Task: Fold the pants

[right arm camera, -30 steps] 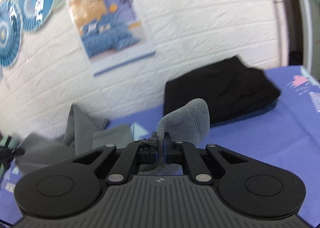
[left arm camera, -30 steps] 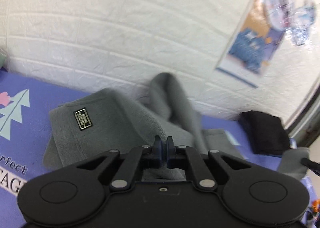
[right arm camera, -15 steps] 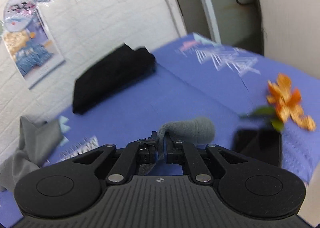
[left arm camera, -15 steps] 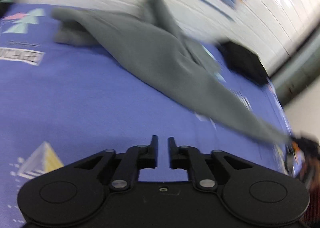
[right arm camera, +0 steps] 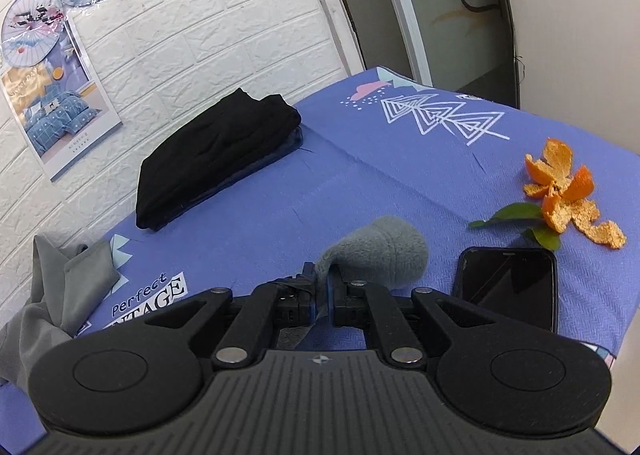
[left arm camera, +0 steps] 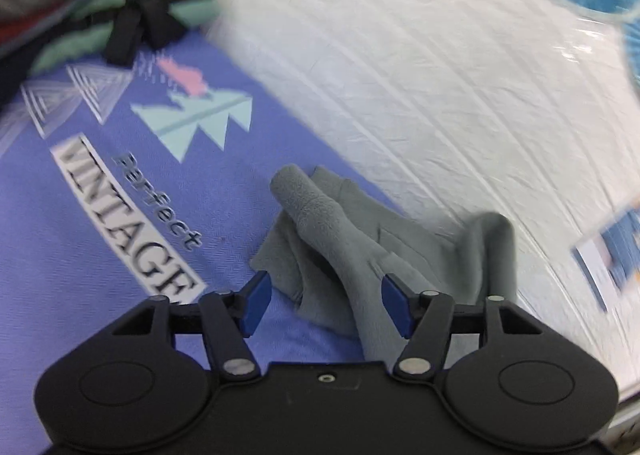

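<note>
The grey fleece pants (left arm camera: 340,239) lie bunched on the purple printed cloth (left arm camera: 80,223) close to the white brick wall. My left gripper (left arm camera: 326,305) is open, its blue pads on either side of a raised ridge of the pants, not closed on it. My right gripper (right arm camera: 325,289) is shut on a rolled end of the grey pants (right arm camera: 380,251), held just above the cloth. More grey fabric (right arm camera: 56,287) trails at the left edge of the right wrist view.
A folded black garment (right arm camera: 212,151) lies near the wall. A black phone (right arm camera: 508,287) and orange peel with leaves (right arm camera: 568,195) lie at the right near the cloth's edge. Green and black clothing (left arm camera: 136,11) is piled at the far left.
My left gripper let go of the pants, swung back toward the wall and opened wide over the bunched end. My right gripper pulled its end of the pants rightward, toward the phone.
</note>
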Motion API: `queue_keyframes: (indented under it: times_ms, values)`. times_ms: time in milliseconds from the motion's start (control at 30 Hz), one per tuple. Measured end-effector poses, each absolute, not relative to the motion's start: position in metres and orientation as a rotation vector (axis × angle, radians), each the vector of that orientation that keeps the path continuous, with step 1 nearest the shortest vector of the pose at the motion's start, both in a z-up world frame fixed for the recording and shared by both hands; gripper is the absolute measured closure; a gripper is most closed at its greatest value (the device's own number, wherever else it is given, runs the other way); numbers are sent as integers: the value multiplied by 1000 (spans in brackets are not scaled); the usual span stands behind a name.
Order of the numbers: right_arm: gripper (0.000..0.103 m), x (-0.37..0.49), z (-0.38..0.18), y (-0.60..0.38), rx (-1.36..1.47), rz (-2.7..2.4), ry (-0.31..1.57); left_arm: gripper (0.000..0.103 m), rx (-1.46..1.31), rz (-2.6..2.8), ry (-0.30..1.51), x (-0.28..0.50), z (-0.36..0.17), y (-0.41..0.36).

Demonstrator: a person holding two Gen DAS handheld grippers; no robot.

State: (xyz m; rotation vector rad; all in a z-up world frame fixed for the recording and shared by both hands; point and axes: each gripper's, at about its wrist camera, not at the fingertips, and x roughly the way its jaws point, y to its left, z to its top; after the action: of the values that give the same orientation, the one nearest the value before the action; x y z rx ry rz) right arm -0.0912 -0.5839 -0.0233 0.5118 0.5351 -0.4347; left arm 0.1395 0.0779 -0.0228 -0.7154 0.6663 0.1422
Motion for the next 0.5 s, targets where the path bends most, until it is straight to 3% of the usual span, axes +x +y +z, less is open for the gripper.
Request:
queue_keyframes:
  times_ms: [67, 133, 167, 200, 233, 500]
  values:
    - [95, -92, -25, -584, 516, -439, 540, 0, -749, 169, 694, 157, -29, 79]
    - [95, -91, -25, -584, 514, -440, 547, 12, -752, 163, 683, 163, -30, 78]
    - [95, -90, -25, -585, 513, -441, 550, 34, -747, 156, 674, 166, -29, 78]
    - [94, -88, -25, -585, 511, -441, 552, 85, -741, 156, 677, 169, -27, 78]
    - [95, -86, -24, -586, 509, -442, 553, 103, -736, 153, 686, 174, -25, 79]
    - [95, -44, 29, -597, 446, -390, 459, 103, -834, -23, 567, 127, 40, 99]
